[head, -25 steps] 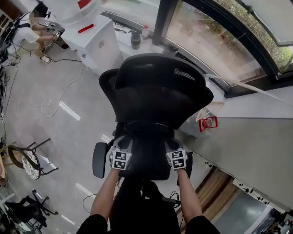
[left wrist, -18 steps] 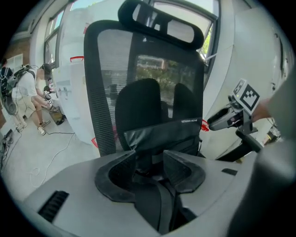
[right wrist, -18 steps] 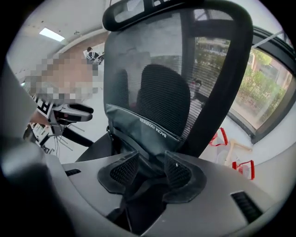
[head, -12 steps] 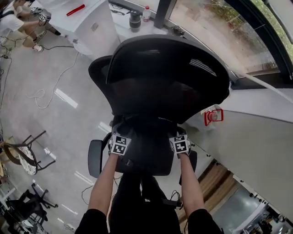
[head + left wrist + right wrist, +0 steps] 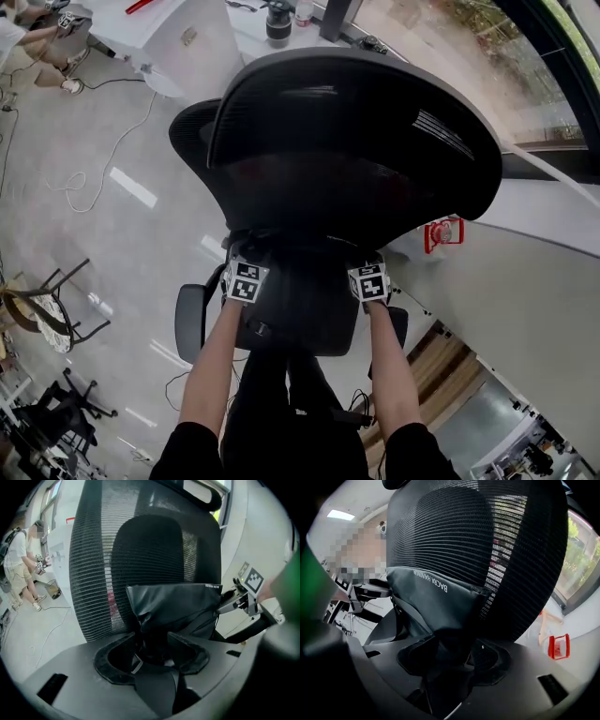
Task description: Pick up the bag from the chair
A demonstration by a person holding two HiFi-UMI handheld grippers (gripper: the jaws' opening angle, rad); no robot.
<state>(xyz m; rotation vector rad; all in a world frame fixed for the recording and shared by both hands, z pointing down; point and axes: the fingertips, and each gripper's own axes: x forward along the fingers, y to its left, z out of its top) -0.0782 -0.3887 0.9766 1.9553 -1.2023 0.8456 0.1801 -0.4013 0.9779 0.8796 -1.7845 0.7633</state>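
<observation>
A black bag (image 5: pixel 173 606) with white print (image 5: pixel 436 603) leans against the mesh back of a black office chair (image 5: pixel 347 122). In the head view it is barely told from the dark seat. My left gripper (image 5: pixel 152 641) is low at the bag's left end. Its jaws have just been opening and stand wide, with a fold of the bag and a strap between them. My right gripper (image 5: pixel 450 651) is at the bag's right end. It too has just opened, with bag fabric lying between its jaws. Both marker cubes (image 5: pixel 246 281) (image 5: pixel 369 281) show at the seat.
The chair back overhangs both grippers, and an armrest (image 5: pixel 190 319) flanks the seat. A white desk (image 5: pixel 187 37) and a bottle (image 5: pixel 278 21) stand behind. A red item (image 5: pixel 442 232) is by the window ledge. A person (image 5: pixel 21 566) stands far left. Cables (image 5: pixel 103 159) lie on the floor.
Both grippers have come down and forward to the seat, under the chair back's edge. The chair back fills more of the head view.
</observation>
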